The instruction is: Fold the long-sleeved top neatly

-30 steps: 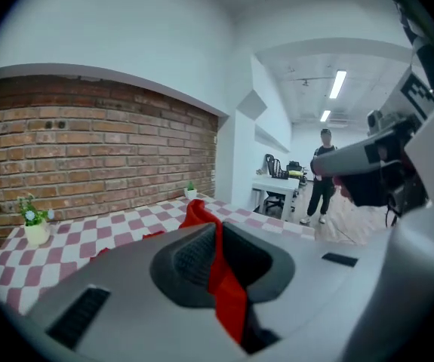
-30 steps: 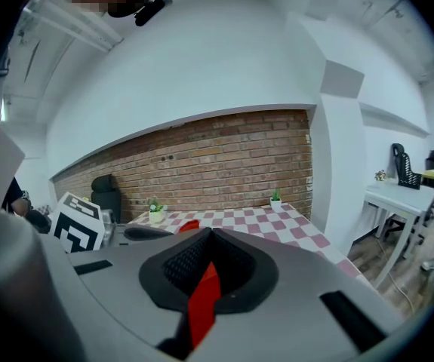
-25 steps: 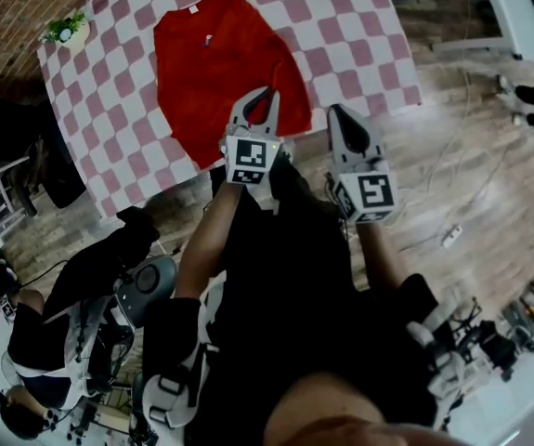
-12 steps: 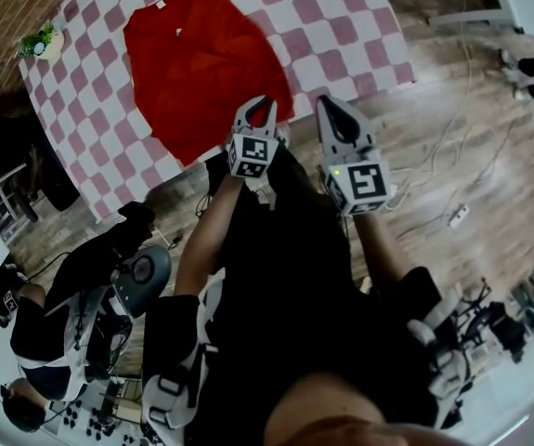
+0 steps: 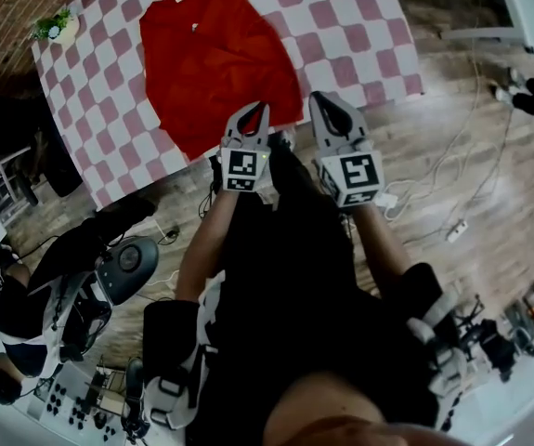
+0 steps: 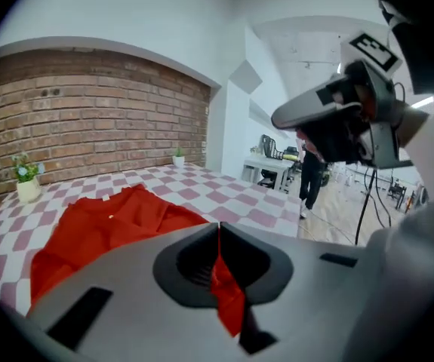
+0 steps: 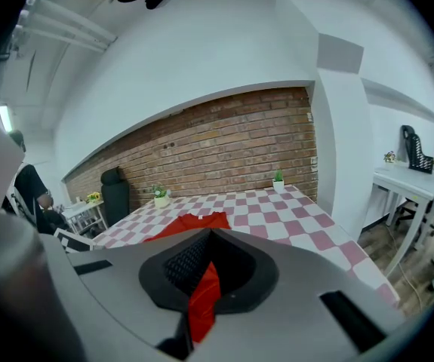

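The red long-sleeved top [image 5: 215, 63] lies spread flat on the pink-and-white checked table [image 5: 359, 26], collar at the far end. My left gripper [image 5: 253, 111] hovers over the hem at the near table edge, its jaws closing to a thin slit. My right gripper [image 5: 327, 100] hangs just right of the hem's corner, shut. No cloth rises to either one. In the left gripper view the jaws [image 6: 218, 228] meet, with the top [image 6: 103, 217] beyond and red showing through the slit. The right gripper view shows the same: shut jaws [image 7: 209, 236], the top [image 7: 194, 223] behind.
A small potted plant [image 5: 59, 28] stands at the table's far left corner. A brick wall runs behind the table. A seated person with equipment [image 5: 25, 314] is at the lower left. Cables and a power strip [image 5: 452, 230] lie on the wood floor at the right.
Both grippers have sunk toward the near table edge. The gap between the left gripper's fingers has narrowed. The top lies as before.
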